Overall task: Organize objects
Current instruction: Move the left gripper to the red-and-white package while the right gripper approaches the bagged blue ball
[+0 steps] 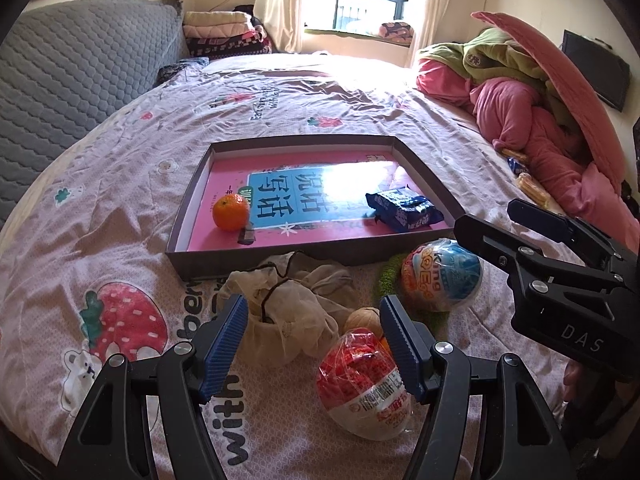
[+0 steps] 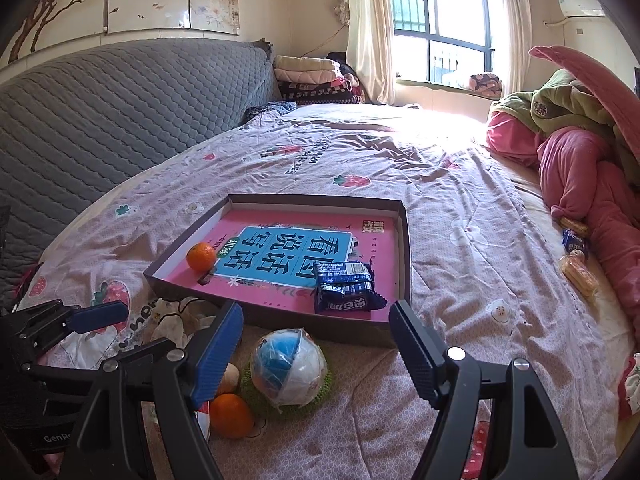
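Observation:
A shallow grey box tray [image 1: 256, 258] [image 2: 406, 240] lies on the bed with a pink book, an orange [image 1: 230, 211] [image 2: 201, 256] and a blue snack packet [image 1: 404, 208] [image 2: 346, 286] in it. In front of it lie a cream mesh pouch [image 1: 288, 304], a red-and-white toy egg [image 1: 362, 388], a blue-and-white toy egg [image 1: 444, 274] [image 2: 288, 366] on a green pad, a second orange [image 2: 230, 416] and a small beige ball [image 1: 362, 320]. My left gripper [image 1: 314, 344] is open above the pouch and red egg. My right gripper [image 2: 316, 354] is open around the blue egg without touching it.
The bed carries a strawberry-print sheet [image 1: 120, 184]. A grey quilted headboard [image 1: 60, 92] stands at the left. Piled pink and green bedding [image 1: 540, 112] lies at the right, with small snack packets [image 2: 576, 256] beside it. Folded blankets [image 1: 224, 36] sit at the far end.

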